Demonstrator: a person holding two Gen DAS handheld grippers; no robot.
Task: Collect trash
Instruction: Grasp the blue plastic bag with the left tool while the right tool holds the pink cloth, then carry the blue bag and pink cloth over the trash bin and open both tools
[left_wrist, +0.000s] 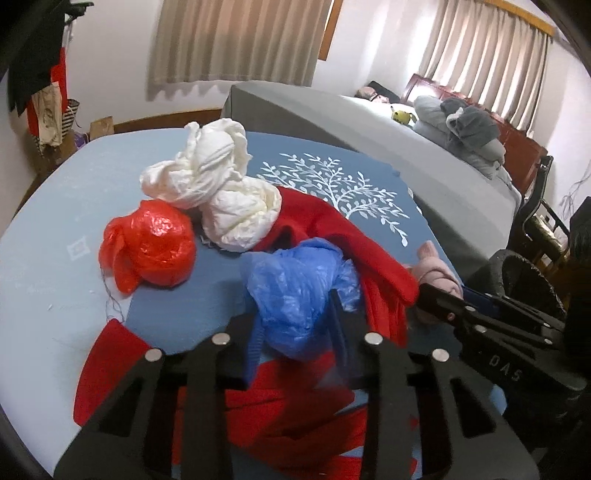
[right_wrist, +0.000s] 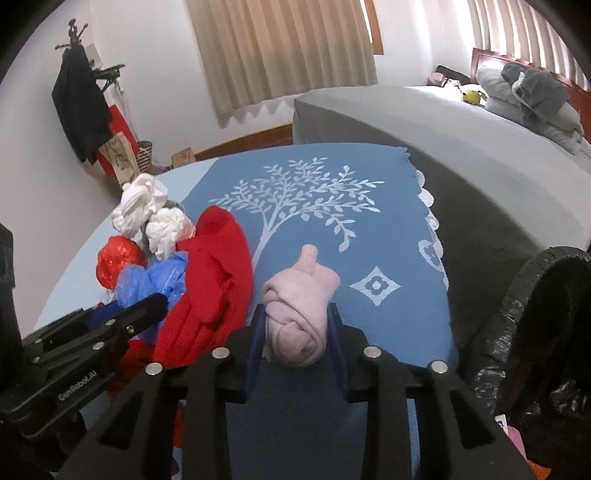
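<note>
Near the desk's front edge, my left hand-held gripper pinches the blue bag for binning, while my right hand-held gripper clamps the pink sock roll.

- On the side of the left gripper, in your right wrist view, you can read white lettering: "GenRobot.AI".
- On the right gripper, in your left wrist view, you see "DAS", printed upside down.

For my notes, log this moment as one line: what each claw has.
left claw: shut on blue plastic bag | right claw: shut on pink cloth roll | bin: right of table
</note>
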